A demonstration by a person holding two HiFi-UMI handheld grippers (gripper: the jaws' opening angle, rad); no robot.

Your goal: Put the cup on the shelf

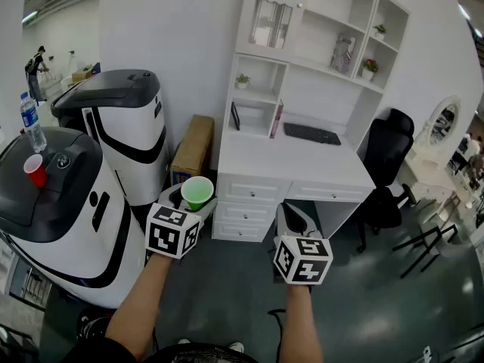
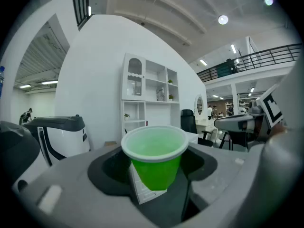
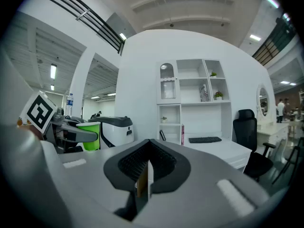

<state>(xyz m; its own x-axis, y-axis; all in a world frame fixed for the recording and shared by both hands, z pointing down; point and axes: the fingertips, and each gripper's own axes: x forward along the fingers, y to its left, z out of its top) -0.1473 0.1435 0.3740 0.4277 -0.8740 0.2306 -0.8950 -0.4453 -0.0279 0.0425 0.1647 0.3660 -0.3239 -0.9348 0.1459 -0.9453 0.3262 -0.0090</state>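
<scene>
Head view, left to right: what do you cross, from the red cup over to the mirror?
red cup → green cup → keyboard → black office chair → round mirror

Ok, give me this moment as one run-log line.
left gripper: shut on green plastic cup, upright | right gripper: shut, empty | white shelf unit: ahead, cup not yet placed

- We see the cup (image 1: 197, 193) as bright green with a white rim.
- Left tongs (image 2: 156, 167) and right tongs (image 3: 145, 175): grey shells, black pads. Their cubes carry black-and-white square markers.
- Shelf (image 1: 325, 89) and desk (image 1: 287, 161): plain white.
- Keyboard (image 1: 311, 134) and chair (image 1: 387, 161): black.
- Small cup (image 1: 35, 170): red.
- Machine (image 1: 76, 233): white with a black lid and stripes.
- Box (image 1: 192, 148): we log it as brown cardboard.
- Floor (image 1: 378, 293): dark grey.
</scene>
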